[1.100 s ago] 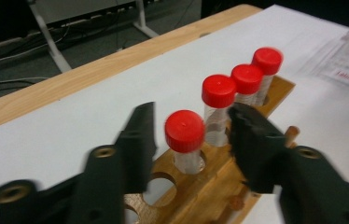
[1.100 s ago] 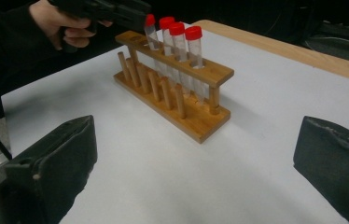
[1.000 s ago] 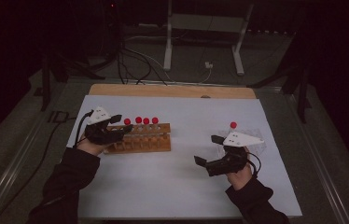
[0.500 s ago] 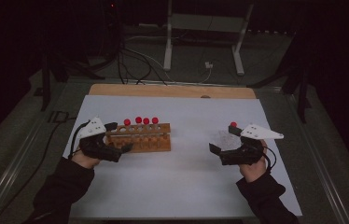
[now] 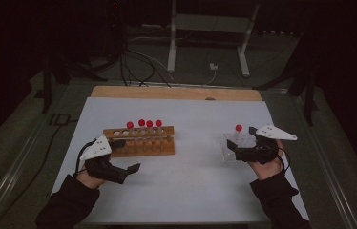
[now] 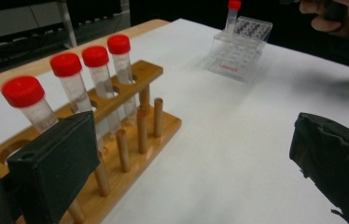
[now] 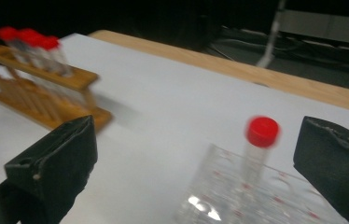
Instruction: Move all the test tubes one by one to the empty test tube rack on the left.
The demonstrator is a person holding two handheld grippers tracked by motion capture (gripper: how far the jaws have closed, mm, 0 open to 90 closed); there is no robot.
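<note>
Dark room all around, and a white sheet (image 5: 191,186) covers my bench (image 5: 176,92), whose wooden edge shows at the far side.

Nearest to me, my left tongs (image 5: 121,171) sit low over the sheet, just in front of the left end of the wooden rack (image 5: 141,141). Their jaws have just been opening and now stand wide apart with nothing between them; in the left gripper view (image 6: 186,177) only bare white sheet lies between the two black pads. One pad is close beside the rack's near end, but I cannot tell whether it touches the wood.

My right tongs (image 5: 234,150) are at the right side of the sheet, at the near edge of the clear plastic rack (image 5: 237,145). In the right gripper view (image 7: 196,168) the jaws are spread wide, gripping nothing, and the clear rack lies ahead between them.

A little farther off, the wooden rack carries four red-capped tubes (image 5: 144,125) upright in a row; its holes at the left end are bare. In the left gripper view these tubes (image 6: 70,88) rise just beyond my left pad.

One red-capped tube (image 5: 238,131) stands upright in the clear rack, well apart from the four. In the right gripper view it (image 7: 259,144) stands right of the middle, blurred.

Beyond the bench, cables (image 5: 138,67) and a metal stand (image 5: 210,43) lie on the dark floor.
</note>
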